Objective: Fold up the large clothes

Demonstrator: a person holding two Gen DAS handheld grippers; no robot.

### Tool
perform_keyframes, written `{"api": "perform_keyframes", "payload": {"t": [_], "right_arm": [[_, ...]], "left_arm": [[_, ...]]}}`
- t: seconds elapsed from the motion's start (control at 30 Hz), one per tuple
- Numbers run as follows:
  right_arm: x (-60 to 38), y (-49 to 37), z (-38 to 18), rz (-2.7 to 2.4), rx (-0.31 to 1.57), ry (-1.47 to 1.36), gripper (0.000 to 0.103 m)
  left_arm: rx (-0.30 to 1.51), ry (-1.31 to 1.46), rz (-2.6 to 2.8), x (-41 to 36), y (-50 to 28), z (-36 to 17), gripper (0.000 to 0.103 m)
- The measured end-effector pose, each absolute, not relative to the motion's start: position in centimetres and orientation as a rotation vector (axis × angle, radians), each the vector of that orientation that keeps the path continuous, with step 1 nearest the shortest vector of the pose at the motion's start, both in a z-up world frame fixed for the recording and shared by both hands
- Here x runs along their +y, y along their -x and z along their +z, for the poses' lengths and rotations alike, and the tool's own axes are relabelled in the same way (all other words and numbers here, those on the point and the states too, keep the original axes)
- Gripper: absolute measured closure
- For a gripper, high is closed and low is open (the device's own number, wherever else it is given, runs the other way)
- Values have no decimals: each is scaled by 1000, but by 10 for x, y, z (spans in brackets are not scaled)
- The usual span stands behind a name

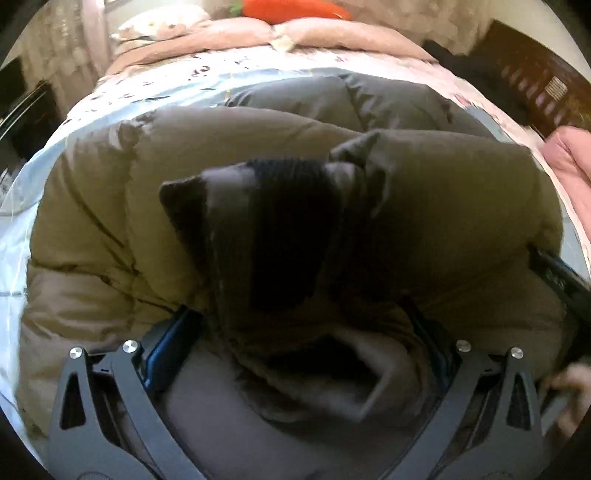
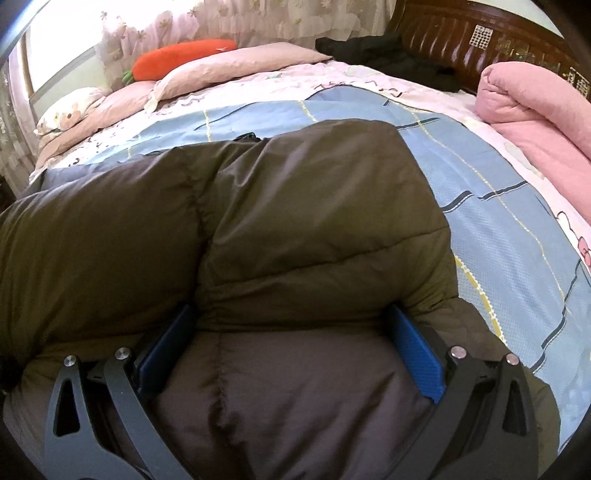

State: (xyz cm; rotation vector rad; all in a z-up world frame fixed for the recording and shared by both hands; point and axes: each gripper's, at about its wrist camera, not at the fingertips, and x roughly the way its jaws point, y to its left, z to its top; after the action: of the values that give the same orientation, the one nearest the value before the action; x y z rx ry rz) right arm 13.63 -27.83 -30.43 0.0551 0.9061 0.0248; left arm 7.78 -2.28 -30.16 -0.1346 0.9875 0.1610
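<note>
**Both grippers buried in an olive puffer jacket on the bed**

A big olive-brown puffer jacket (image 2: 295, 221) lies bunched across the blue checked bedsheet (image 2: 498, 206), filling most of what either camera sees. The left gripper (image 1: 306, 332) has its blue-padded fingers (image 1: 166, 347) spread wide, with a thick fold of the jacket, its grey lining and a dark ribbed cuff (image 1: 291, 221) pushed up between them. The padding fills the gap, but I cannot tell whether the fingers actually pinch it. The right gripper (image 2: 291, 347) looks the same: its fingers (image 2: 417, 354) stand wide apart with a quilted bulge of the jacket wedged between them, touching both pads.

Around the jacket, a rolled pink quilt (image 2: 535, 122) sits at the right edge of the bed, near the dark carved headboard (image 2: 461, 48). A black garment (image 2: 388, 55) lies just in front of that headboard. An orange carrot plush (image 2: 181, 55) rests on the pale pillows (image 2: 221, 70) along the far side, beneath the lace curtain (image 2: 221, 18).
</note>
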Motion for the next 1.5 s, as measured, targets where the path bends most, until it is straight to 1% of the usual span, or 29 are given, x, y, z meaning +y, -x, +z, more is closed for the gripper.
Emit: {"api": "perform_keyframes", "payload": {"t": [0.1,0.4,0.57,0.73,0.77,0.8,0.83,0.9,0.93,1.0,1.07,1.13,1.2,1.3,1.37,1.5], "right_arm": [[-275,-133,-309,-1,860,-39,1],[-274,-131,-307,-12,839,-32,1],[-271,-127,-307,-33,818,-18,1],[-270,-128,-307,-41,816,-11,1],[-271,-129,-306,-43,822,-12,1],[-271,-129,-305,-41,833,-21,1],[-274,-129,-300,-39,855,-37,1],[-279,-128,-287,-28,918,-42,1],[-281,-123,-280,-10,939,-50,1],[-304,-89,-249,88,935,-180,1],[-332,-48,-230,159,940,-328,1],[-365,6,-224,172,1000,-469,1],[-389,50,-229,124,1052,-553,1],[-416,114,-250,35,1170,-635,1],[-423,147,-268,-17,1254,-642,1],[-425,170,-294,-44,1303,-720,1]], "left_arm": [[936,122,185,-26,-75,-309,2],[919,111,168,-27,-71,-305,2],[999,116,165,-29,-81,-301,2],[991,104,159,-30,-78,-299,2],[993,86,162,-32,-77,-292,2],[934,27,195,-38,-66,-272,3],[834,-29,241,-46,-46,-246,4],[654,-43,288,-55,9,-200,2],[627,-25,292,-56,32,-187,2],[652,64,278,-51,86,-173,2],[717,214,230,-39,133,-181,2],[829,404,210,-23,177,-205,2],[928,580,259,-5,224,-235,2],[972,721,351,16,275,-259,2],[1003,763,365,23,286,-269,2],[1025,839,333,24,279,-290,2]]}}
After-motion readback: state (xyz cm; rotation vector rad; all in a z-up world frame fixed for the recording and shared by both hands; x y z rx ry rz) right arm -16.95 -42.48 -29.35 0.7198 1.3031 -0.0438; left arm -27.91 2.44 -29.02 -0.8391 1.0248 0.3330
